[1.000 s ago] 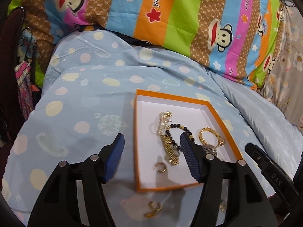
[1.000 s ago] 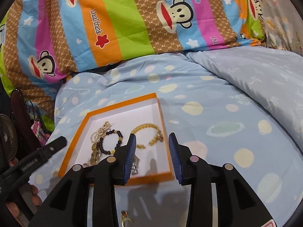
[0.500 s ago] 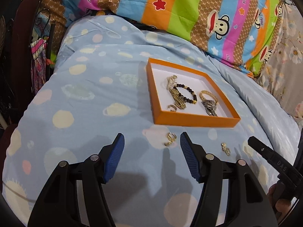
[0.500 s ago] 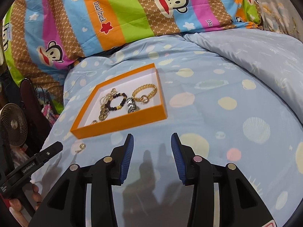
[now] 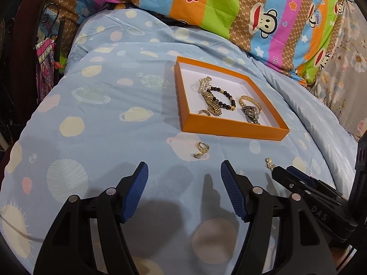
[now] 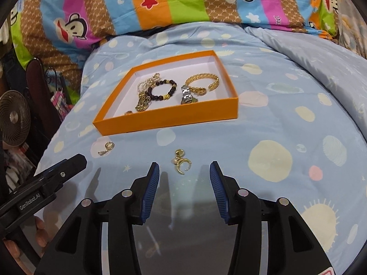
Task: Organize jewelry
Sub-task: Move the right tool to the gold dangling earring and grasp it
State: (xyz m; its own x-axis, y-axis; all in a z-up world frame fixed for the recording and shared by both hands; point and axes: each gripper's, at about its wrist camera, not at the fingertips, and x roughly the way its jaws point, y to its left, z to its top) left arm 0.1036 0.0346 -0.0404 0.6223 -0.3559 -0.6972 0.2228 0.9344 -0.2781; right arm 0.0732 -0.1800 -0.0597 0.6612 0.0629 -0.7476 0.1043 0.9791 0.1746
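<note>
An orange box (image 5: pixel 229 131) (image 6: pixel 165 119) with a white floor lies on the blue spotted bedspread. It holds a dark bead bracelet (image 5: pixel 222 97), a gold chain bracelet (image 6: pixel 201 82), a gold watch band, a silver piece and a small ring. A gold ring pair (image 5: pixel 201 151) lies on the cover just ahead of my left gripper (image 5: pixel 183 167), whose jaws are opening with nothing between them. A gold crescent ring (image 6: pixel 181 163) with a small stud lies at the fingertips of my right gripper (image 6: pixel 184 167), whose jaws are opening too; the pads do not touch it.
A striped monkey-print pillow (image 5: pixel 229 2) runs along the back. Off the bed's left edge stand a dark chair (image 5: pixel 23 52) and a small fan (image 6: pixel 13 119). Floral fabric (image 5: pixel 348 52) lies at the right. A person's fingers (image 6: pixel 13 249) hold the left gripper's handle.
Both grippers have drawn back from over the box toward the near side of the bed. The loose rings now lie just ahead of their tips. The right jaws stand wider.
</note>
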